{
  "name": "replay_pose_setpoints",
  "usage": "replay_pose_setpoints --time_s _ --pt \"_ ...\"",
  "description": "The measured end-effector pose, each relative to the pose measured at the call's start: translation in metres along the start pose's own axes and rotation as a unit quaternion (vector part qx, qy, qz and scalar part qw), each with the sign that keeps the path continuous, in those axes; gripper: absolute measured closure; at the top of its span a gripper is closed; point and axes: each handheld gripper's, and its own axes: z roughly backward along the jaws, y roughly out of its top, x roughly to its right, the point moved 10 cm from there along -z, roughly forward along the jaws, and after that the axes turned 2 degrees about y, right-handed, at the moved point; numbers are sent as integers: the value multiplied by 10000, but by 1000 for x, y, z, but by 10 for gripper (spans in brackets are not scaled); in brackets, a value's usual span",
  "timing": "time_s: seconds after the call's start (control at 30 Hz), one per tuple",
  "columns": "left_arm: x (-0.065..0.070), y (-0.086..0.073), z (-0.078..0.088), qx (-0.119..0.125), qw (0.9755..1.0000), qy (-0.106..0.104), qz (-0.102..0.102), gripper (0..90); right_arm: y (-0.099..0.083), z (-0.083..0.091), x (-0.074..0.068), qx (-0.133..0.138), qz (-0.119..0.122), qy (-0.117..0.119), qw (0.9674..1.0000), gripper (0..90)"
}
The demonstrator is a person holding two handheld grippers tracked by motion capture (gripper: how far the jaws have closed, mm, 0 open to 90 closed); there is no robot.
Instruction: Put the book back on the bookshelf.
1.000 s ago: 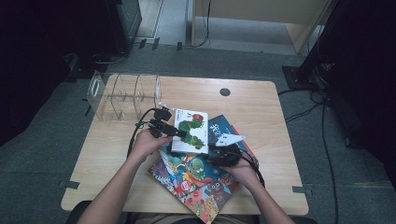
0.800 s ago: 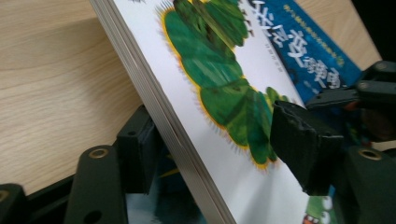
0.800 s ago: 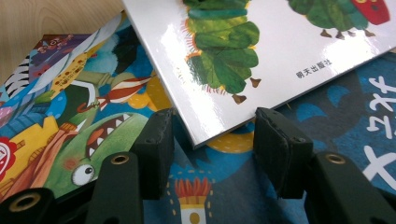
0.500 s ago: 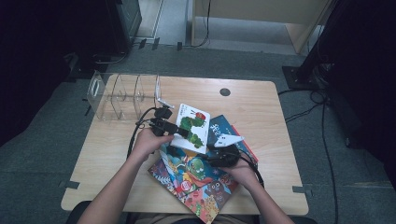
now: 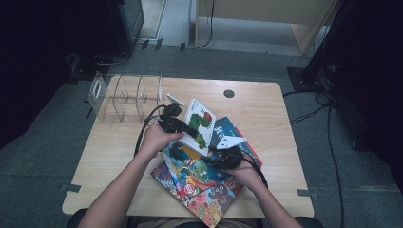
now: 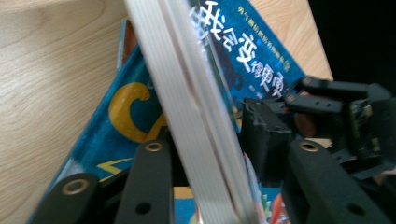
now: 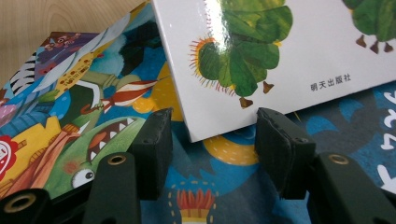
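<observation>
On the wooden table (image 5: 119,156), left gripper (image 5: 183,127) with jaws just closing on the edge of a white caterpillar book (image 5: 200,124) — tilted up off a blue book (image 5: 227,132), print reading 明天出版社, right gripper (image 5: 219,160) jaws apart, holding nothing.

Light wood table (image 5: 266,102): clear acrylic rack (image 5: 126,97) far-left; overlapping picture books (image 5: 202,187) near edge, perhaps three.
</observation>
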Motion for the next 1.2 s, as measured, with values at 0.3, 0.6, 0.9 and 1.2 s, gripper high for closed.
replay_pose_setpoints --time_s 0.3,0.6,0.9,1.2 --pt "3 1 10 -317 9993 167 68 753 3 -3 2 -106 24 46 9999 415" --pt "7 -1 29 -348 9980 506 -165 767 2 -1 9 -111 -70 -64 9999 369" --pt "7 -5 49 -236 9948 915 -393 767 -1 -3 4 -101 225 -187 9995 295" --pt "1 -12 67 -182 9912 1225 -467 767 -2 -3 4 -65 237 -217 9995 280"
